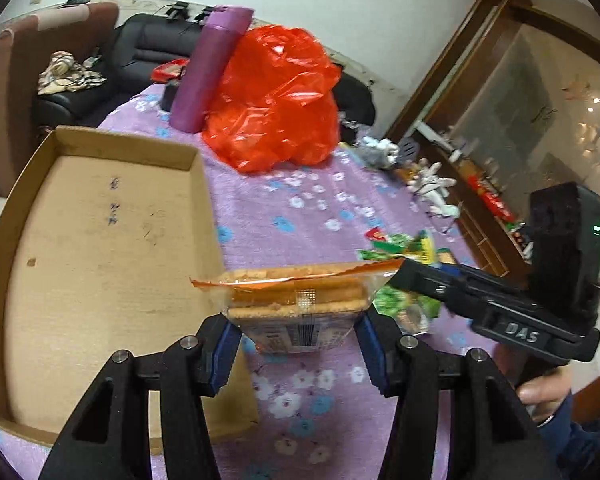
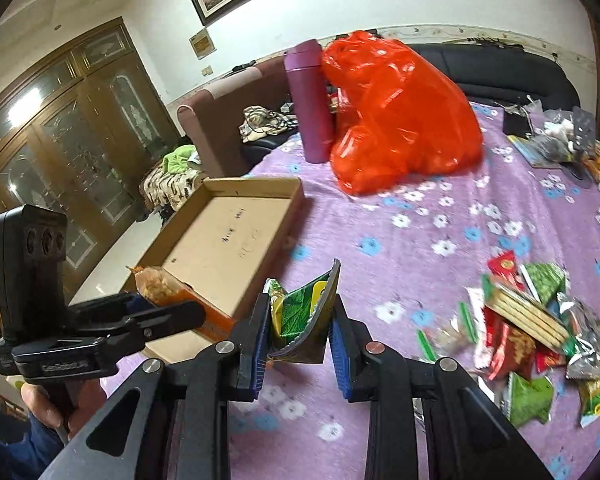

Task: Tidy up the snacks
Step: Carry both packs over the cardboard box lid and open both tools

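Note:
My left gripper (image 1: 296,336) is shut on a clear pack of biscuits (image 1: 296,300) with an orange seal, held above the purple flowered cloth just right of the shallow cardboard box (image 1: 100,264). My right gripper (image 2: 298,340) is shut on a green snack packet (image 2: 304,316), held above the cloth near the box's (image 2: 224,236) right front corner. The left gripper with its biscuit pack (image 2: 160,286) shows at the left of the right wrist view. A pile of loose snack packets (image 2: 540,336) lies on the cloth to the right. The box is empty.
A red plastic bag (image 2: 400,116) and a purple flask (image 2: 310,100) stand at the far side of the table. Clutter (image 2: 560,136) lies at the far right. Sofas and a wooden cabinet (image 2: 60,120) stand beyond the table.

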{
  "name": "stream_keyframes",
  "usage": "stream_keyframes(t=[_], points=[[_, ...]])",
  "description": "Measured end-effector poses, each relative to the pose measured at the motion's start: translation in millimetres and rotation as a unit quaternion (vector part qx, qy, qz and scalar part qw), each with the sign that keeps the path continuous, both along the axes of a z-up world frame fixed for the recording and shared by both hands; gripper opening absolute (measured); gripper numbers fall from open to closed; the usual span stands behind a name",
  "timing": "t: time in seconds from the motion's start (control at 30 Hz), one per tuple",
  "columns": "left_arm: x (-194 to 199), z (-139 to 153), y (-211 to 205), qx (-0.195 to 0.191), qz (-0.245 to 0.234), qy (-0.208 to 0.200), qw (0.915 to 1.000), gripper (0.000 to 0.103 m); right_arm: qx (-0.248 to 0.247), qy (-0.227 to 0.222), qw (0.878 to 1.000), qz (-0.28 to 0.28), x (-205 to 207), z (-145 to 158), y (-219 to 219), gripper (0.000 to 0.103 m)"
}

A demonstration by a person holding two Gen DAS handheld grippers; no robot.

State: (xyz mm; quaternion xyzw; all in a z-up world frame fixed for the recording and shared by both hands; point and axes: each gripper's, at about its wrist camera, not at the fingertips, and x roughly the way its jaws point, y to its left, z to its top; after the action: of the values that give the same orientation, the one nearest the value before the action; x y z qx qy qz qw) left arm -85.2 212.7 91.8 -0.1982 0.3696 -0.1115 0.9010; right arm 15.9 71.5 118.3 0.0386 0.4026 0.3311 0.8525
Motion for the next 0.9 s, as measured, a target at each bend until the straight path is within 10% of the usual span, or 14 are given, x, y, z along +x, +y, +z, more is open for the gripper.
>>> stream_keyframes(t=[0.43,0.9], points=[[-2.0,46.5,61.6,0.061,0.061,-0.016,0.9961,0.053,0.007,-0.01,1.0,0.024,18.9,17.0,51.4,0.03],[82.5,-3.9,136.9,0.072,0.134,0.089,0.9844,0.053,0.0,0.035,0.999,0.011,110.7,-35.3,154.0,0.03]])
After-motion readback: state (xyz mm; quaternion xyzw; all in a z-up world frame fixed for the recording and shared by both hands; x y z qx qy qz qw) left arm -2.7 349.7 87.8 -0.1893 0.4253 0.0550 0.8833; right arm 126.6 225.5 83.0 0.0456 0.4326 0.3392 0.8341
